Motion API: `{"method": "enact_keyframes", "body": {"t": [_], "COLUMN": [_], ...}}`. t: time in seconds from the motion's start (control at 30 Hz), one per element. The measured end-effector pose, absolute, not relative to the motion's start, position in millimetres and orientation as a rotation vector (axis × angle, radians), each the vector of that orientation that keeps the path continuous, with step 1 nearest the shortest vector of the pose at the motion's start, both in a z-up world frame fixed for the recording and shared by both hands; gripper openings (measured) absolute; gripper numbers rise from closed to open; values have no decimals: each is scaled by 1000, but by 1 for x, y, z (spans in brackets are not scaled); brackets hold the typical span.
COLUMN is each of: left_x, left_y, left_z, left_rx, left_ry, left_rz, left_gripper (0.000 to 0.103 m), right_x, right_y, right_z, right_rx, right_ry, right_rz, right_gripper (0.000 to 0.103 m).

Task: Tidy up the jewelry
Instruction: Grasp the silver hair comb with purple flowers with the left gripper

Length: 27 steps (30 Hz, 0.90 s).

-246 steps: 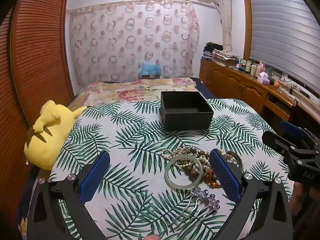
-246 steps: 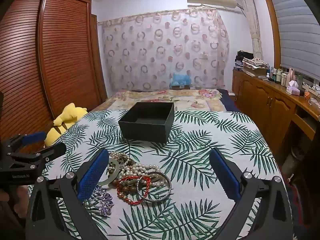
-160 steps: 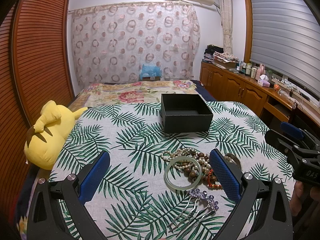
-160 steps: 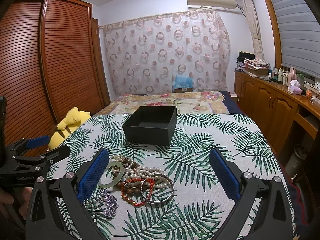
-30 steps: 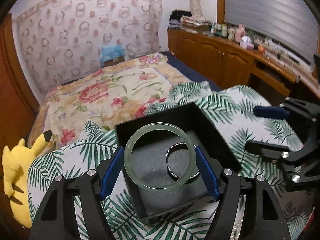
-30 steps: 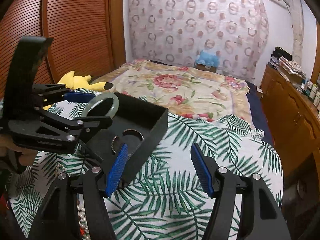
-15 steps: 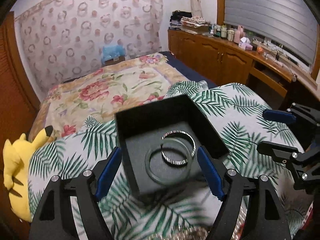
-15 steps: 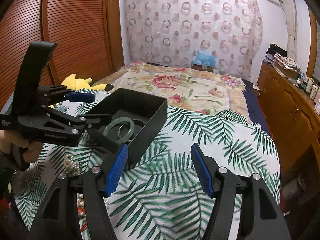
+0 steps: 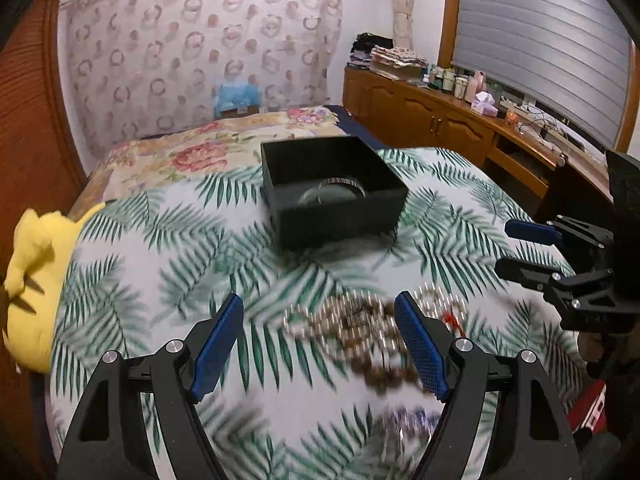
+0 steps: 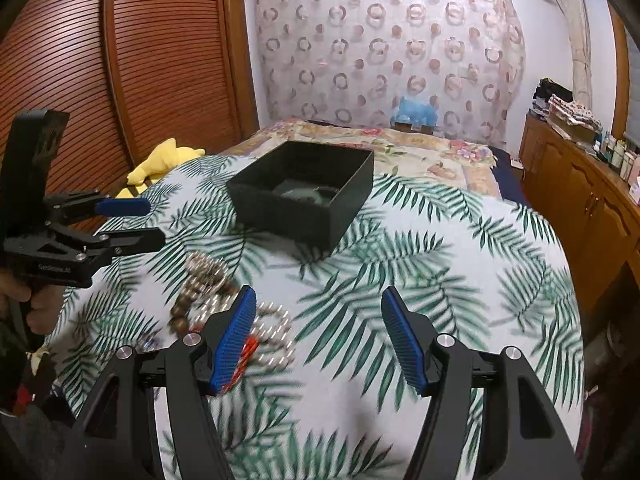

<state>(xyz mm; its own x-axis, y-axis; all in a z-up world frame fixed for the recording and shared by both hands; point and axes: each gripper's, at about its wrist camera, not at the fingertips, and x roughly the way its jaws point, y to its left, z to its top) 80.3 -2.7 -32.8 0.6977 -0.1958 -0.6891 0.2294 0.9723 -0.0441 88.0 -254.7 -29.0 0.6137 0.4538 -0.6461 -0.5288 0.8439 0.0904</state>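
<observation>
A black open box (image 9: pixel 332 188) (image 10: pixel 304 192) stands at the far middle of the palm-print table. A pale green bangle (image 9: pixel 320 196) (image 10: pixel 300 194) and a silver bangle (image 9: pixel 344 182) lie inside it. A blurred pile of bead and pearl strands (image 9: pixel 368 324) (image 10: pixel 224 304) lies near the front. My left gripper (image 9: pixel 320 344) is open and empty above the pile; it shows in the right wrist view (image 10: pixel 132 220). My right gripper (image 10: pixel 316 336) is open and empty, right of the pile; it shows in the left wrist view (image 9: pixel 528 248).
A yellow plush toy (image 9: pixel 28 280) (image 10: pixel 160 160) lies at the table's left edge. A purple hair comb (image 9: pixel 412 420) lies blurred at the front. A bed (image 9: pixel 208 148) is beyond the table, a wooden sideboard (image 9: pixel 460 128) at the right.
One second ago my left gripper held the green bangle over the box. It let the bangle go into the box, opened and drew back toward the pile. My right gripper also pulled back.
</observation>
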Motion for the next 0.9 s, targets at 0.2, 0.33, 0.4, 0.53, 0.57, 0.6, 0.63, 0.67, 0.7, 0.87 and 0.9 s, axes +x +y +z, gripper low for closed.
{"method": "enact_keyframes", "body": {"t": [0.2,0.33,0.4,0.53,0.57,0.6,0.63,0.67,0.7,0.87,0.9], "left_x": [49,34,30,24,23,22,22,21,21,20,21], "left_y": [4,5,3,-7,-10,-13,-16,-18,-21,-28,-30], "left_z": [-45,-56,-62,-73,-76,-78,-81,-82,-84,-87,-87], "left_rx": [13,14,9,32,36,42,51,57,63,73,78], "left_ry": [778,790,800,828,836,845,852,856,858,870,870], "left_rz": [-245,-261,-280,-304,-312,-319,-322,-327,-334,-350,-352], "left_gripper": [75,80,81,81,81,81,81,81,81,81,82], "right_x": [67,58,54,51,51,52,52,52,52,53,53], "right_y": [-259,-259,-258,-257,-257,-257,-256,-256,-256,-256,-255], "right_z": [-38,-44,-46,-52,-54,-55,-55,-55,-55,-55,-54], "right_rx": [-96,-102,-108,-103,-102,-101,-101,-102,-103,-100,-104], "right_ry": [737,753,756,776,781,785,788,787,784,789,786], "right_rz": [566,559,560,561,561,561,561,562,564,565,567], "right_gripper": [67,67,67,67,67,67,67,67,67,67,67]}}
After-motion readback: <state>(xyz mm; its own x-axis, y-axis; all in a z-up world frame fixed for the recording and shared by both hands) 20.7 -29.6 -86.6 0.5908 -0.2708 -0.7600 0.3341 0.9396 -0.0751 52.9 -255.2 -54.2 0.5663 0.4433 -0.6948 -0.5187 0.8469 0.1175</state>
